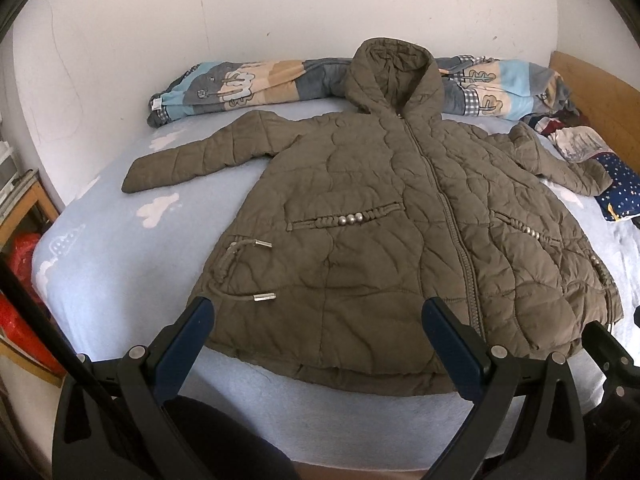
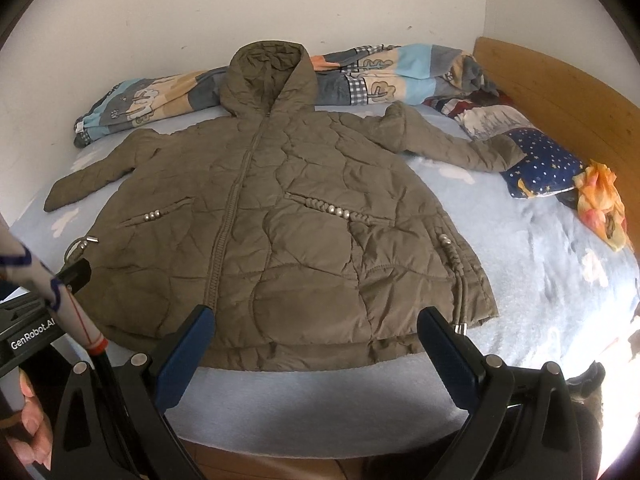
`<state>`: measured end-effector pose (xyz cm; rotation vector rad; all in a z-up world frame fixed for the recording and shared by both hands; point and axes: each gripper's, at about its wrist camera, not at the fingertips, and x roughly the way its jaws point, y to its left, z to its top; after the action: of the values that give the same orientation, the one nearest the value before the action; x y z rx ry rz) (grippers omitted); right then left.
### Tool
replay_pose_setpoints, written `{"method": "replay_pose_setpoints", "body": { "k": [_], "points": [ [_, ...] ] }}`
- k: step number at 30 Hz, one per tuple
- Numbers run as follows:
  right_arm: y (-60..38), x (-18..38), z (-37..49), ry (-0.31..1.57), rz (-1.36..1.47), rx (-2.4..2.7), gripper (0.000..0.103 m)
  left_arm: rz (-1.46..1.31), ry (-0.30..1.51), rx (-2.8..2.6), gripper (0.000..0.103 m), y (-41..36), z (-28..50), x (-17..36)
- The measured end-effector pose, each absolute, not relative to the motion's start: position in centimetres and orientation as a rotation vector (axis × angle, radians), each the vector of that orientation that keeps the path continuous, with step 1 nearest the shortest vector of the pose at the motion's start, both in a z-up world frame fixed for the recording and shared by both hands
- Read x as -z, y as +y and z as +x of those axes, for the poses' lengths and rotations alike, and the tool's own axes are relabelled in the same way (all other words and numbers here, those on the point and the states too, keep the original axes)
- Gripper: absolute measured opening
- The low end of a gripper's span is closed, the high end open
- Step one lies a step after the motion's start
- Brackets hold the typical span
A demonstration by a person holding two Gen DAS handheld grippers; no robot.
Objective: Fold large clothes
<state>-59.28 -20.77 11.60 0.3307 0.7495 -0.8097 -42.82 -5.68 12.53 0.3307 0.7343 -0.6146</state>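
Jacket (image 1: 384, 220), olive quilted with hood, lies spread flat and face up on the light-blue bed sheet (image 1: 120, 248), zipper closed, hem toward the cameras. Both sleeves extend outward to either side; the hood (image 2: 266, 76) rests against a rolled patterned quilt (image 2: 400, 76) along the wall. A star-print navy pillow (image 2: 544, 164) lies just beside the cuff on the headboard side, with an orange cloth (image 2: 600, 204) near it.

Left gripper (image 1: 320, 320) hovers over the hem, fingers spread wide, grasping nothing. Right gripper (image 2: 316, 328) is likewise released, fingers apart above the hem, empty. A hand (image 2: 28, 420) shows at the lower left edge of the right wrist view.
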Motion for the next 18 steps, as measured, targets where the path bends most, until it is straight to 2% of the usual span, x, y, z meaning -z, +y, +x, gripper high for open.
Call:
{"method": "replay_pose_setpoints", "body": {
  "k": [18],
  "points": [
    [-20.79,-11.39,-59.67,0.754,0.333,0.809,0.103,0.337,0.731,0.605,0.103,-5.40,-42.93,-12.28]
  ]
}}
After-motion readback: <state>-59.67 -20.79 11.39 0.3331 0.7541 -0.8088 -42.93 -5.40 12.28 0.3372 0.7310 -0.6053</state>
